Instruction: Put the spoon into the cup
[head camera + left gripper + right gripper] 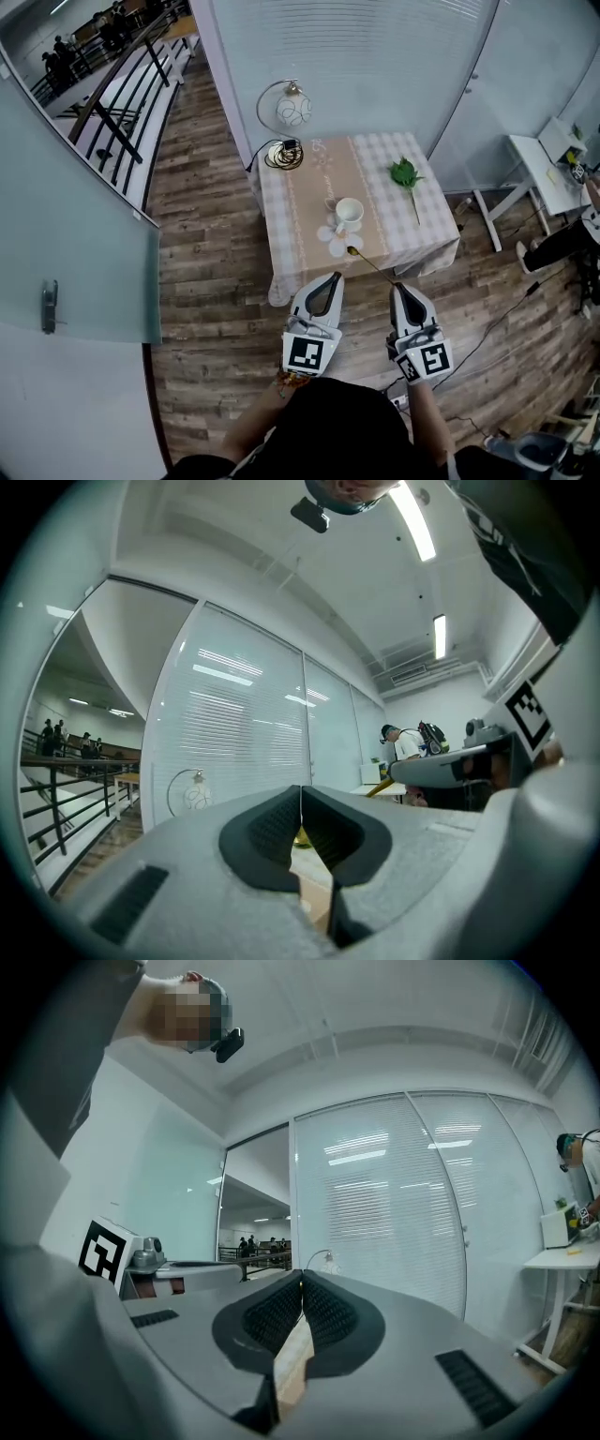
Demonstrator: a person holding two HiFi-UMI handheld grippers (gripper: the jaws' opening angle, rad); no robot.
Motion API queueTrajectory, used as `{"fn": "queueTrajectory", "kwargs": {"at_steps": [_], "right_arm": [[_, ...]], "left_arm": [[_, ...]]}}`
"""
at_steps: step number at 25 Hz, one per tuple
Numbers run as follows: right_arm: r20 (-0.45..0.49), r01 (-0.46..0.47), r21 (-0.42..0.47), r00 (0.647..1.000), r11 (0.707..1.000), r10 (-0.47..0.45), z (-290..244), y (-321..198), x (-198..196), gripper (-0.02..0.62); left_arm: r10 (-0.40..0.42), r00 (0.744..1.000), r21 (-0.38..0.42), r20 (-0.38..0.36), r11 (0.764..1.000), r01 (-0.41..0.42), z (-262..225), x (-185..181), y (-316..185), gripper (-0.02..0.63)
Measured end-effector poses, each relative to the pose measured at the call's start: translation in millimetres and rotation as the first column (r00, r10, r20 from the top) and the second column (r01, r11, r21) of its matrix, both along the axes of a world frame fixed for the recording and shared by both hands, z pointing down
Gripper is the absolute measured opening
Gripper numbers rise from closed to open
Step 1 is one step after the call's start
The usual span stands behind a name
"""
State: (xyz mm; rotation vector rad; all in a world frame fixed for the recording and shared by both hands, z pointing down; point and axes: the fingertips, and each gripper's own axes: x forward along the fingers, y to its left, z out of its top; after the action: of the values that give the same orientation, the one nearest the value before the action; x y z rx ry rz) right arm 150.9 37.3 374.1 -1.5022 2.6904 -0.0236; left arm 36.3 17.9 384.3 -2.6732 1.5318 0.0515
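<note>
A white cup (349, 213) stands on a flower-shaped coaster (335, 235) in the middle of a small table (433, 239) with a checked cloth. A gold spoon (367, 262) hangs over the table's near edge, bowl end toward the cup. My right gripper (395, 284) is shut on the handle's end. The left gripper view shows that gold handle (382, 787) poking from the right gripper (450, 766). In its own view the right gripper (301, 1279) has its jaws pressed together. My left gripper (336, 275) (301, 787) hovers shut and holds nothing, just short of the table's near edge.
A globe lamp (292, 110) with a coiled gold base (284, 154) stands at the table's far left. A green leafy stem (407, 176) lies at the right. A white desk (537, 169) and a seated person are farther right. A glass door (66, 244) is at left.
</note>
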Motion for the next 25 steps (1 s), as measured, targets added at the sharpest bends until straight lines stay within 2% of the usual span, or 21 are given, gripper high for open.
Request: {"fn": "queueTrajectory", "kwargs": {"at_steps": [4,8,15,20,25], "right_arm": [[-0.013,-0.003,0.008,1.0,1.0,0.003,-6.1,-48.6,-20.5,0.008],[-0.03,-0.018,0.013,0.999,1.0,0.018,-3.8,-85.4,-29.9,0.008],[-0.013,-0.079,0.006,0.997,0.997,0.079,6.3,-132.9,-19.5,0.008],[-0.042,-0.052,0.0,0.998,0.999,0.052,16.7,-167.7,-6.3,0.008],[-0.062,-0.033,0.015,0.998,0.999,0.034,12.2,-200.5,3.5,0.008]], "left_arm": [[-0.009,1.0,-0.028,-0.013,1.0,0.009,4.2,-21.9,-44.9,0.018],[0.009,1.0,-0.021,0.0,1.0,-0.009,8.3,-32.6,-75.0,0.018],[0.041,0.997,-0.027,0.06,0.999,-0.039,24.3,-38.9,-114.5,0.018],[-0.014,1.0,-0.056,0.02,0.998,0.015,28.5,-35.9,-146.6,0.018],[-0.016,0.999,-0.009,0.028,1.0,0.017,21.1,-25.8,-167.3,0.018]]}}
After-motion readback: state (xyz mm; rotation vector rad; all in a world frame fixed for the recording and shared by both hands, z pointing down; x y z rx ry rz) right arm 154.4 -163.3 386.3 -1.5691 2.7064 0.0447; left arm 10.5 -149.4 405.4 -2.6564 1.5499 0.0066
